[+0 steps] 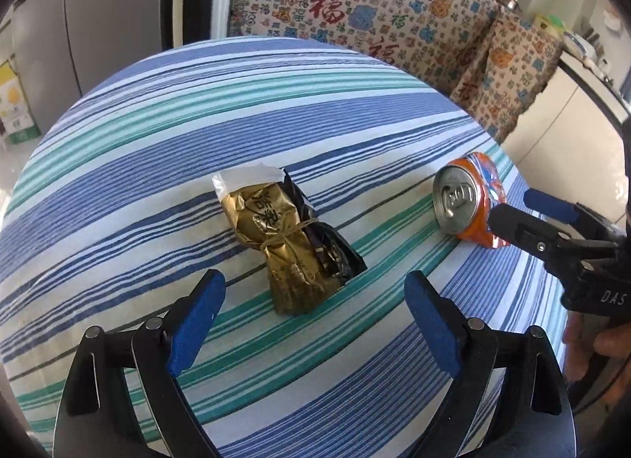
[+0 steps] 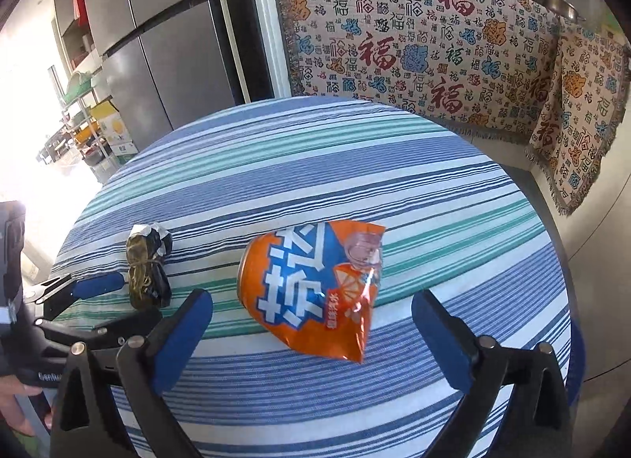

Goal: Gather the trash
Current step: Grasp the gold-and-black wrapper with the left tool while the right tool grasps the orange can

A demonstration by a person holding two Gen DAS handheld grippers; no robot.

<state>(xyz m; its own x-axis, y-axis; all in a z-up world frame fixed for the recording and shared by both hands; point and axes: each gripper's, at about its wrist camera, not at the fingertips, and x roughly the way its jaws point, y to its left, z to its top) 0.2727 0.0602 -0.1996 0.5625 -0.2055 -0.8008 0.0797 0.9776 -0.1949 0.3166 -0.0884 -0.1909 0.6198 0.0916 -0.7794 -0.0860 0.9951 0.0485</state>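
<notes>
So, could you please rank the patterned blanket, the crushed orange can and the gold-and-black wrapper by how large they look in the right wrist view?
1. Patterned blanket, largest by far.
2. Crushed orange can.
3. Gold-and-black wrapper, smallest.
The can lies nearer the camera than the wrapper, so their true sizes may be closer than they appear.

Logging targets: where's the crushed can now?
The crushed orange can lies on the striped tablecloth, ahead of the open right gripper, right of the gold wrapper.

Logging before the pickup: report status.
Left tongs open, short of the gold packet. Right tongs open, either side of the crushed orange can. Both lie on the striped tablecloth; nothing in the way.
</notes>
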